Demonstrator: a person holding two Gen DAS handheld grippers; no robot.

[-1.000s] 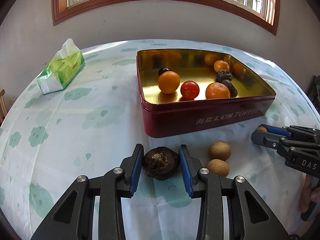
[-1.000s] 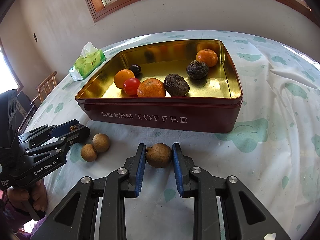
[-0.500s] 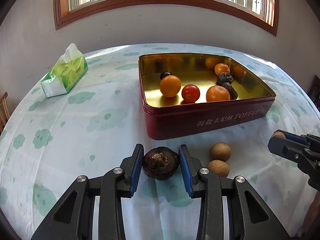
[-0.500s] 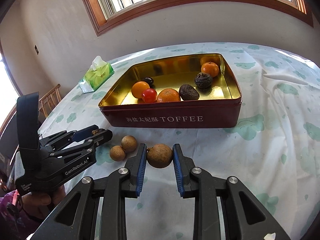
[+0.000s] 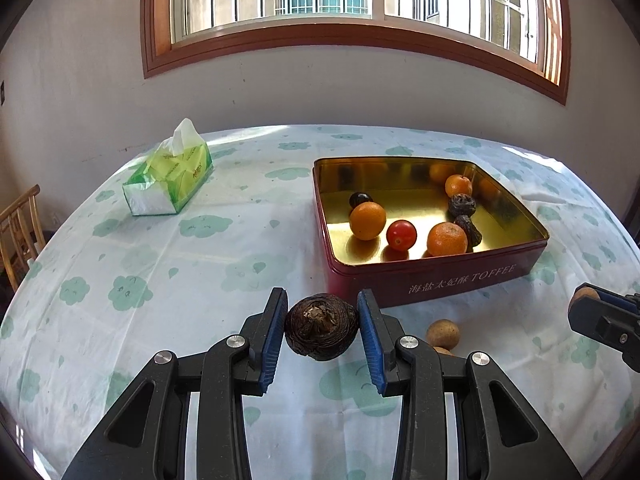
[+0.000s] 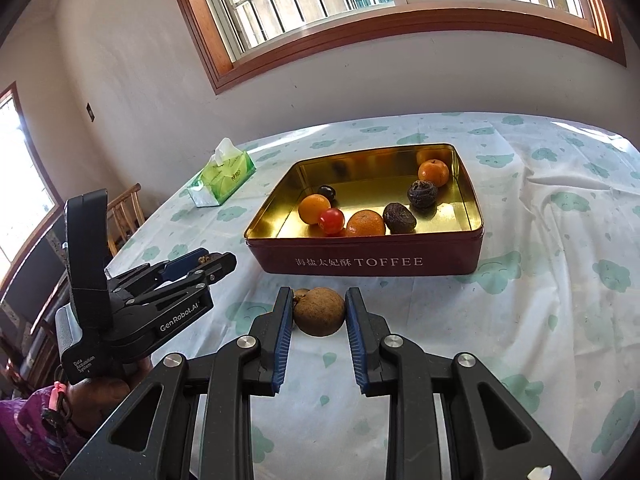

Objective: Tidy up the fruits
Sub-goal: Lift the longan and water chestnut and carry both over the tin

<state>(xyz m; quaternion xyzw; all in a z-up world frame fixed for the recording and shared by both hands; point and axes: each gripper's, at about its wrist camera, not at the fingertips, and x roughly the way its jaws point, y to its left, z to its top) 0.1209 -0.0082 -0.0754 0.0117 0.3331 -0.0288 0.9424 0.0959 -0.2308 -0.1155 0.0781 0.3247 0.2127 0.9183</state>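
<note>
My left gripper [image 5: 322, 320] is shut on a dark wrinkled fruit [image 5: 321, 332] and holds it above the tablecloth, in front of the red toffee tin [image 5: 440, 280]. My right gripper [image 6: 319, 312] is shut on a round brown fruit [image 6: 319, 312], also raised before the tin [image 6: 368, 262]. The tin holds oranges [image 5: 367, 221], a red tomato [image 5: 401, 235] and dark fruits [image 5: 462, 205]. A brown fruit [image 5: 442, 334] lies on the cloth, with another partly hidden behind my left finger. The left gripper also shows in the right wrist view [image 6: 208, 264].
A green tissue pack [image 5: 170, 184] lies at the far left of the round table with its cloud-pattern cloth [image 5: 160, 272]. A wooden chair [image 5: 20, 232] stands beyond the table's left edge. A wall with a window is behind.
Both grippers have risen and pulled back from the tin, each still holding its fruit. The table and tin look lower and farther away.
</note>
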